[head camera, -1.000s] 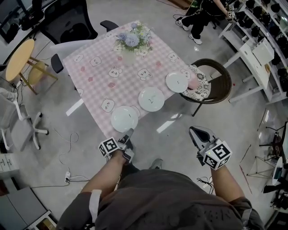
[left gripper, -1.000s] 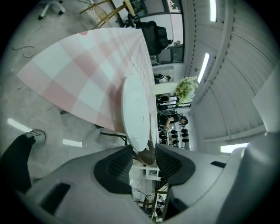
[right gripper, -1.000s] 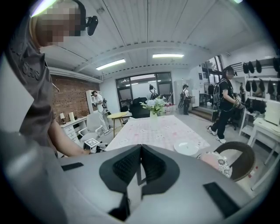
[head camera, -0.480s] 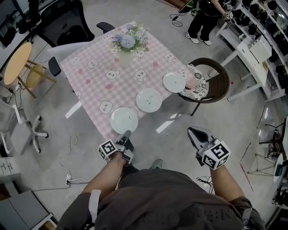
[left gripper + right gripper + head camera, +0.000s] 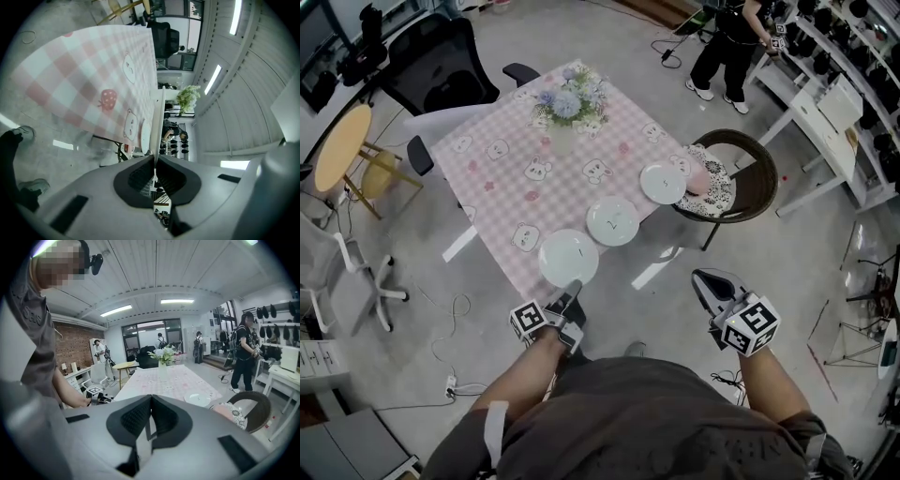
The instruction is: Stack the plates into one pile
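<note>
The left gripper (image 5: 573,288) is clenched on the near rim of the nearest plate (image 5: 568,258); in the left gripper view the rim runs edge-on straight into the closed jaws. That plate sits at the near corner of the table (image 5: 502,169), its gripped edge out past the corner, and no view shows clearly whether it rests on the pink checked cloth (image 5: 492,183) or is just off it. The right gripper (image 5: 705,281) hangs off the table's near right side, well apart from it, over the grey floor (image 5: 666,309); its jaws are pressed together with nothing between them. Along the table's right edge lie two more white plates, each apart from the others: the middle plate (image 5: 613,221) just beyond the gripped one, and the far plate (image 5: 663,184) at the table's right corner. A vase of flowers (image 5: 567,101) stands near the table's far corner. A round wicker chair (image 5: 757,183) with a patterned cushion (image 5: 712,183) is pushed up to the table's right corner, beside the far plate.
</note>
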Tool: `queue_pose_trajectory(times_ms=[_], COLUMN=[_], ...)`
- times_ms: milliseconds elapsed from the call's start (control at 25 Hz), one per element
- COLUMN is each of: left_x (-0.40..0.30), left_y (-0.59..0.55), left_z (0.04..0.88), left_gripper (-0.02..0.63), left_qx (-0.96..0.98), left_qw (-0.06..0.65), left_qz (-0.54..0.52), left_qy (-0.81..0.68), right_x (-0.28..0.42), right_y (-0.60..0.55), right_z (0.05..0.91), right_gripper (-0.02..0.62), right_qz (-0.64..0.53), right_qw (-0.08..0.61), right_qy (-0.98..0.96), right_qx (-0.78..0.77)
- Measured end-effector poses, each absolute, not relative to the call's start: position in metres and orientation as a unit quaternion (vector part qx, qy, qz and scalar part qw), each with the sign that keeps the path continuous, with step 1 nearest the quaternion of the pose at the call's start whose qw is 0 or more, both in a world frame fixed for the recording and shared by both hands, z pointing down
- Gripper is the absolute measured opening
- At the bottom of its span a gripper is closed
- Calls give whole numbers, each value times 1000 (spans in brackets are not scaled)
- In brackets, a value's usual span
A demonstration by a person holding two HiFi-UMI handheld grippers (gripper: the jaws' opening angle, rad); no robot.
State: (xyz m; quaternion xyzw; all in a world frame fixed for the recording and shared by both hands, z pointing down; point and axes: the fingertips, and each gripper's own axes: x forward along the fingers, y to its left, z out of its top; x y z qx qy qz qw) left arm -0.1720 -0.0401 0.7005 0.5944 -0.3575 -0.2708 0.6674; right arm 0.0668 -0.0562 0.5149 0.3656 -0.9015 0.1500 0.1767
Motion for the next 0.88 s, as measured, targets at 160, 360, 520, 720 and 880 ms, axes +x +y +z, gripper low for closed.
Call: queue_pose_trajectory(times_ms=[160,360,520,720,880], left_x=[-150,-120,-97,-72,-63], left_y=[-66,-95,-116,-137,-152], left_z=[681,689,701,711,723], left_gripper=[14,14,14,14,14], left_qx=[626,627,625,618,610], left_qw=[655,672,681,690,694], left_qz=[-266,-232,-210,-200,-199], left_qy=[-329,-319,-319,-319,-327], right_x=[73,87,105,133,151], right_y=[-59,-61,-58,-52,-48], right_z=[510,509,512,518,520], right_gripper=[-7,-6,-8,-6,-7], right_qz=[144,143,147,159,164], right_qw=[172,172,175,181,182], right_qy=[-900,-892,-884,-870,-862], right_qx=[374,392,407,429,443])
